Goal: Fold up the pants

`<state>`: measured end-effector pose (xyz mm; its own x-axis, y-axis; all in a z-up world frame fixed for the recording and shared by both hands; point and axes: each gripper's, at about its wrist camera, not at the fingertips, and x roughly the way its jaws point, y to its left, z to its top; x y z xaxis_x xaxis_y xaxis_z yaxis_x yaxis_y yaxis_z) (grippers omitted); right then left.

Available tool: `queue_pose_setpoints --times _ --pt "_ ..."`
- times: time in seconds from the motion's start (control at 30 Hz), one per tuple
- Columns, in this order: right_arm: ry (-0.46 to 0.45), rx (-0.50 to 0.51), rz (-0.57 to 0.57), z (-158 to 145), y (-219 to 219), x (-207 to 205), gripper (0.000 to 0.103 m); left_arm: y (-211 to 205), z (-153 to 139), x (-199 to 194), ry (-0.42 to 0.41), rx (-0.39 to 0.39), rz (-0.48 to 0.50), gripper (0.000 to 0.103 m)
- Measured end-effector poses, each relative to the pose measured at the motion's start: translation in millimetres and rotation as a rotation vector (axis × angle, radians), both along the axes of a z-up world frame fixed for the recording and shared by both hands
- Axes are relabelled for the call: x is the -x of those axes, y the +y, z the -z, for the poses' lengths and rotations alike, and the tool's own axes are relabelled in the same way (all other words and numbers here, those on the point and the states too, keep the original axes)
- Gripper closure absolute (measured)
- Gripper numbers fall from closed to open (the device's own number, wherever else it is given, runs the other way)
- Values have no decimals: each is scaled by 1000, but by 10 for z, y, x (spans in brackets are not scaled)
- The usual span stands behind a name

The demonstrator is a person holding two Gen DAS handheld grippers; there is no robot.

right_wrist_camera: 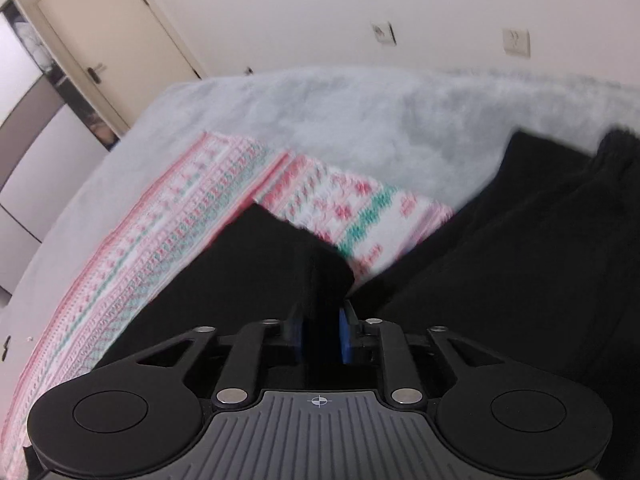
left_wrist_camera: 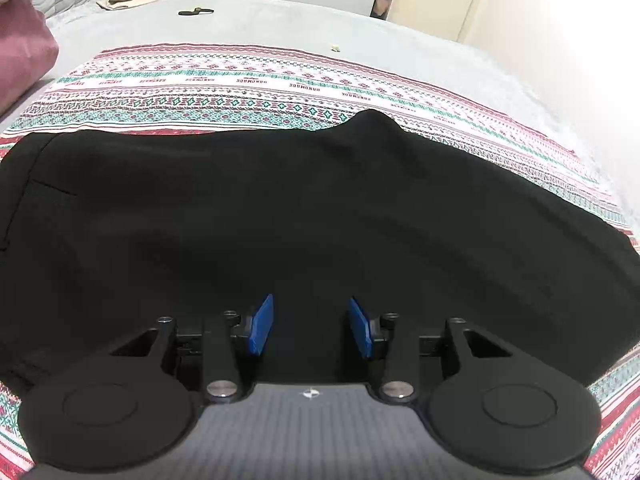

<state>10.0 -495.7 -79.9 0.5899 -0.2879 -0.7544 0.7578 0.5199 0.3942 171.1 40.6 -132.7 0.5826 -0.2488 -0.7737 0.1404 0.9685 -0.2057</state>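
Black pants (left_wrist_camera: 280, 208) lie spread across a patterned red, green and white cloth (left_wrist_camera: 224, 84) on the bed. My left gripper (left_wrist_camera: 310, 326) hovers low over the pants, its blue pads apart and empty. In the right wrist view my right gripper (right_wrist_camera: 322, 334) is shut on a fold of the black pants (right_wrist_camera: 316, 276), which is lifted off the patterned cloth (right_wrist_camera: 168, 240). More of the pants (right_wrist_camera: 520, 248) stretches off to the right. The view is blurred by motion.
The bed has a grey fuzzy cover (right_wrist_camera: 360, 116). A pink pillow (left_wrist_camera: 20, 52) lies at the far left, a small dark object (left_wrist_camera: 196, 11) and a beige cloth (left_wrist_camera: 120, 1) at the far side. Doors (right_wrist_camera: 112, 40) and a wall stand beyond.
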Motion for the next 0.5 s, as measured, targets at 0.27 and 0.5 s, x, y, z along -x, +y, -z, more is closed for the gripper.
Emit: queue_pose_setpoints --times 0.27,0.5 --pt "-75 -96 49 78 -62 71 56 -60 -53 8 -33 26 1 34" --pt "-28 -32 58 58 -24 -8 91 -151 -19 -33 -34 16 13 33"
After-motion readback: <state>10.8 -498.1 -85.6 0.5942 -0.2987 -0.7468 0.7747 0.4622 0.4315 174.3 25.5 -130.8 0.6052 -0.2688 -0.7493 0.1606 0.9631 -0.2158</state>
